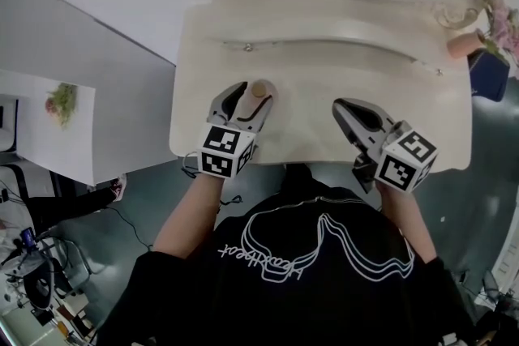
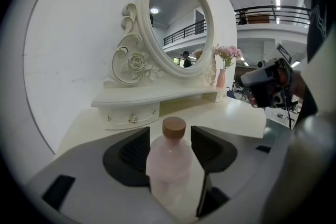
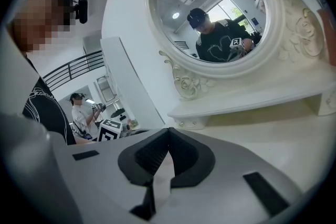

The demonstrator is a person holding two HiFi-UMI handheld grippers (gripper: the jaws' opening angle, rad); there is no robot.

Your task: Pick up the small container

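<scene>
Straddling small container with left gripper spread wide, pads off it, poised to clamp; right gripper closed, empty.

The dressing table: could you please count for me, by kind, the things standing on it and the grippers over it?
pink bottle with a tan cap: 1
pink vase with flowers: 1
oval mirror: 1
grippers: 2, the left gripper and the right gripper
Total: 5
</scene>
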